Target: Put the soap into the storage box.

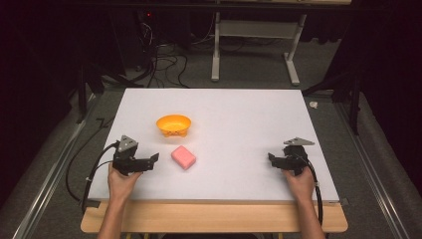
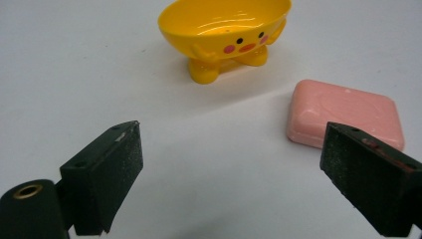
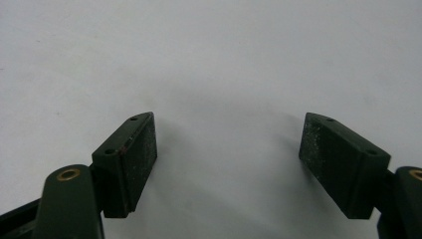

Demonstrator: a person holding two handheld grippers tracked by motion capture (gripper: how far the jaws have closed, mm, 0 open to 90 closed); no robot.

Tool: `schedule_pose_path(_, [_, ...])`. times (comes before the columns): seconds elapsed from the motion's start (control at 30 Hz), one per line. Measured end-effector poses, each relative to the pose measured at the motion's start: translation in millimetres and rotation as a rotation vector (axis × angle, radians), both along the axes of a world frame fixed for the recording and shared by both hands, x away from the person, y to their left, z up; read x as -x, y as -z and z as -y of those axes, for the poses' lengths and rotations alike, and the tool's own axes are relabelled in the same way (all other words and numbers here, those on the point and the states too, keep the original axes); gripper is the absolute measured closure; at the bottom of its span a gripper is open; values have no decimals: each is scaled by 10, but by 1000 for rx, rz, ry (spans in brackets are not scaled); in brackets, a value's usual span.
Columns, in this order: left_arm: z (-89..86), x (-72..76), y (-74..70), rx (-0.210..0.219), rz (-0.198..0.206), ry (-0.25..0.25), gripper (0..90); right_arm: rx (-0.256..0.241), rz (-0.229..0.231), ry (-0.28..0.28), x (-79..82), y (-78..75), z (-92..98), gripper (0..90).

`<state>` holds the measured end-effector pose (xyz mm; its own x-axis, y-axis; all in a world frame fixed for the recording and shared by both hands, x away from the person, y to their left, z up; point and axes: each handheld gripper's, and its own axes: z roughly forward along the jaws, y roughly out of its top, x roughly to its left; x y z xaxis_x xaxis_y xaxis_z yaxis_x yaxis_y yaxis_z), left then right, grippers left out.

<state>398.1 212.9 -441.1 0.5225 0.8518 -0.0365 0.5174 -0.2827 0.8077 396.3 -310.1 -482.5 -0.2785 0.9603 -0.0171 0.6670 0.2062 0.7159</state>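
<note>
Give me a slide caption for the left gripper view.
Open left claw facing a yellow footed bowl and pink soap bar.

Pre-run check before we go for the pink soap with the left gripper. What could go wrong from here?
1. The left gripper is open, but the pink soap sits off-centre near one jaw; closing now would likely clip or push it.
2. The soap lies flat on the smooth table, so it may slide.
3. The yellow duck dish stands on small feet near the soap; a bump could tip it.
</note>
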Motion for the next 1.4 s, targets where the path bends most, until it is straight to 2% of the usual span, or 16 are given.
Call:
schedule_pose_path(0.13, [89,54,-7,23,-9,28,81,-1,0,0,0,0,1,233])
schedule_pose_path(0.3, [215,66,-17,2,-16,62,68,-1,0,0,0,0,1,233])
schedule_pose_path(0.53, [386,24,-21,21,-21,89,53,-1,0,0,0,0,1,233])
schedule_pose_path(0.67, [513,-20,-20,11,-35,117,34,-1,0,0,0,0,1,233])
schedule_pose_path(0.8, [585,-48,-17,1,-44,125,16,-1,0,0,0,0,1,233])
schedule_pose_path(0.93, [685,-97,14,5,-60,142,3,-1,0,0,0,0,1,233])
schedule_pose_path(1.2, [853,-200,134,-16,-97,157,1,-1,0,0,0,0,2,233])
schedule_pose_path(1.4, [954,-249,232,-53,-115,171,1,-1,0,0,0,0,1,233])
